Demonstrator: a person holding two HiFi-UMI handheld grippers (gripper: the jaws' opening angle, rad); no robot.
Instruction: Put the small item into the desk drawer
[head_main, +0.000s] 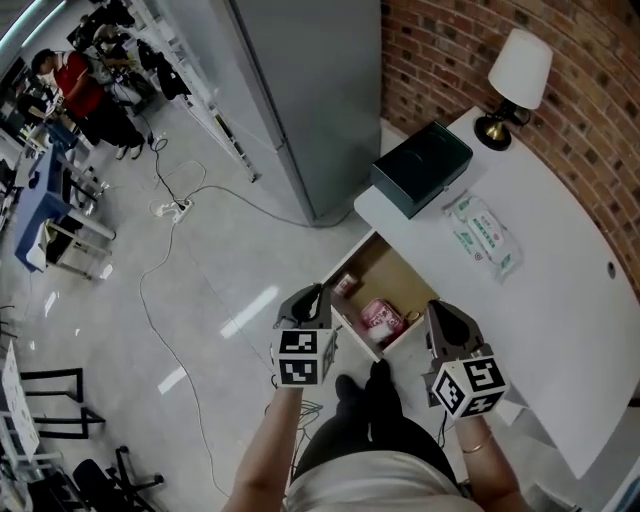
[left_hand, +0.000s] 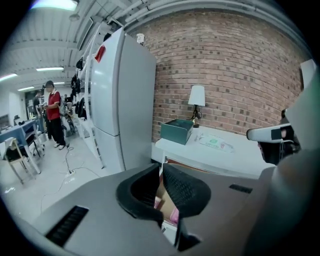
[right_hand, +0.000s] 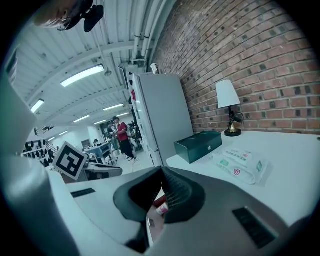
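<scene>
The pink packet lies inside the open drawer. The left gripper and right gripper are pressed together, empty. Shutting the drawer likely remains.

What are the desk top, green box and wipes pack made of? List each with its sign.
Desk top: smooth, even white, probably laminate.
Green box: dark, faint sheen, crisp edges; metal or coated card, unclear.
Wipes pack: soft plastic film, creased and printed.

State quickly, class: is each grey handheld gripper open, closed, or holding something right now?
Left grey gripper: closed, nothing between its jaws.
Right grey gripper: closed, nothing between its jaws.
</scene>
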